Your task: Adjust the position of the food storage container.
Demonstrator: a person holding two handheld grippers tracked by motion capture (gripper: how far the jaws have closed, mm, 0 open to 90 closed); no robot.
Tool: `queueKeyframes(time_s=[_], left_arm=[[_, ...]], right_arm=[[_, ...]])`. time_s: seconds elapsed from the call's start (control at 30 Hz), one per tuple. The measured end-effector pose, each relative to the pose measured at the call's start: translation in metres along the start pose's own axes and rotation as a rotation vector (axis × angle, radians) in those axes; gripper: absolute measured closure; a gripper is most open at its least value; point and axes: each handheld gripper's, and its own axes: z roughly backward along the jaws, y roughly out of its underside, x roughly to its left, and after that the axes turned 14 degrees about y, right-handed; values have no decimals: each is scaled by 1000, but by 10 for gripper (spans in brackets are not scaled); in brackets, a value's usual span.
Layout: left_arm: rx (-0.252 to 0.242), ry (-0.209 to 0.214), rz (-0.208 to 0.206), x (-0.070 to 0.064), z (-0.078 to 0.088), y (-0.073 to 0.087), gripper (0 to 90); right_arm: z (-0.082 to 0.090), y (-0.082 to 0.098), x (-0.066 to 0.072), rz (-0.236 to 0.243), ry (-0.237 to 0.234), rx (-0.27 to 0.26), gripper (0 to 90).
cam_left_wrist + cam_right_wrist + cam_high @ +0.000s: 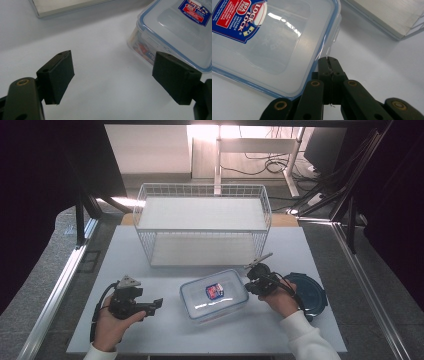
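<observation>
You are working on the clear lock-lid food container (214,295), which is sitting near the middle of the white surface (165,335), just in front of the wire basket (202,224). Your right gripper (250,285) is resting at the container's right edge with its fingers (329,65) pressed fully together, holding nothing, the tips beside what looks like the side latch flap. If you are pressing or flipping that latch, keep the tips on the flap itself and push squarely, so the box is not sliding left. Your left gripper (158,304) is waiting just left of the container, fingers (59,75) standing wide apart and empty; bring it against the left wall to brace.

The basket's near rim is lying close behind the container, and a dark round lid (307,292) is lying right of your right hand. The near-left surface is giving you free room.
</observation>
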Motion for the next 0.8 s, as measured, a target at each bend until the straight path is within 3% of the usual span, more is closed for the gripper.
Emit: queueKeyframes(time_s=[0.47, 0.8], left_arm=[[-2, 0, 10, 2, 0, 0, 172], [-6, -2, 15, 3, 0, 0, 172]], right_arm=[[9, 15, 26, 31, -85, -34, 893], [-2, 15, 26, 4, -64, -32, 892]])
